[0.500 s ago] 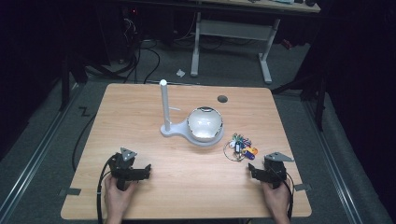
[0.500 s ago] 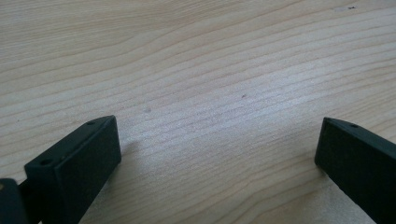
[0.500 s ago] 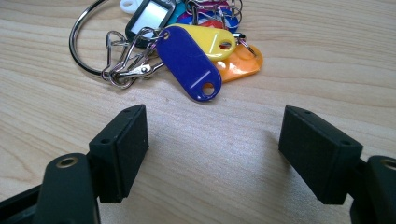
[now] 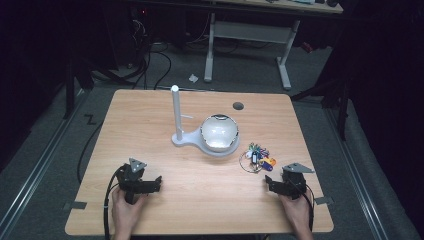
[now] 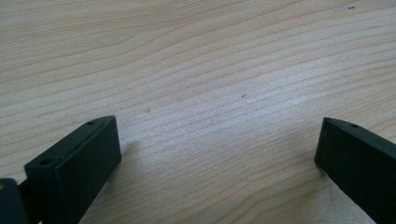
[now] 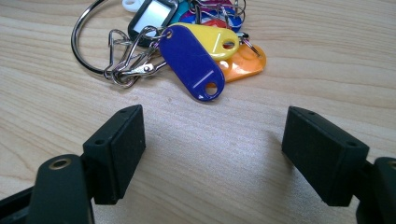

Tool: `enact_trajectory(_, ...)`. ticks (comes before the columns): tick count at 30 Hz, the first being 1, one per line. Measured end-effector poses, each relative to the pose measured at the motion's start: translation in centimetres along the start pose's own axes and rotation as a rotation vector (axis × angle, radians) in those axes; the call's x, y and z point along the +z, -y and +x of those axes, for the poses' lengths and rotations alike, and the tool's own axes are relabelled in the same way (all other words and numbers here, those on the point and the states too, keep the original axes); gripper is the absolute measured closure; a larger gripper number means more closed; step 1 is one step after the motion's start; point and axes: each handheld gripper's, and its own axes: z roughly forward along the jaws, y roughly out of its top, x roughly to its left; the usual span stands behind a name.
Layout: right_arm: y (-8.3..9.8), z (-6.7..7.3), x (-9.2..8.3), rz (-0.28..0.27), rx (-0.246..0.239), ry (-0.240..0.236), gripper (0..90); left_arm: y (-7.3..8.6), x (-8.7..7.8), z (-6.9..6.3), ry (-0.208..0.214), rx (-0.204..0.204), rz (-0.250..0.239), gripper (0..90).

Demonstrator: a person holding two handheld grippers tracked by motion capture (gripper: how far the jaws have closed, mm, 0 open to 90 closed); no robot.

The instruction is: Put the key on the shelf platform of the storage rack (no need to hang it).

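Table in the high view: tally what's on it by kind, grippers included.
Grippers: 2, left and right
Stand with post: 1
Bowl: 1
Bunch of key tags on a ring: 1
Total: 5

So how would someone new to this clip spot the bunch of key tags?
On the wooden table, look right of the white stand and its bowl. The bunch of key tags lies flat just ahead of the right gripper: the only multicoloured cluster, on a metal ring.

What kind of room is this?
Probably a lab or workshop: a wooden table in a dark room, cables across the floor, another desk behind, and two hand-held grippers, left gripper and right gripper.
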Motion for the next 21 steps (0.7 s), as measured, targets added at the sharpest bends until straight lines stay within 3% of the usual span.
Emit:
enact_trajectory(7, -0.1, -0.1, -0.1, 0.011, -0.004, -0.006, 23.0, 0.0, 0.0, 0.0, -0.002, -0.003, 0.0, 0.5)
enact_trajectory(13, -0.2, 0.0, -0.5, 0.033, -0.015, -0.015, 30.7, 0.0, 0.0, 0.0, -0.001, -0.001, 0.0, 0.5)
enact_trajectory(21, -0.2, 0.3, -1.4, 0.01, 0.002, -0.057, 36.1, 0.0, 0.0, 0.0, -0.002, -0.002, 0.0, 0.5)
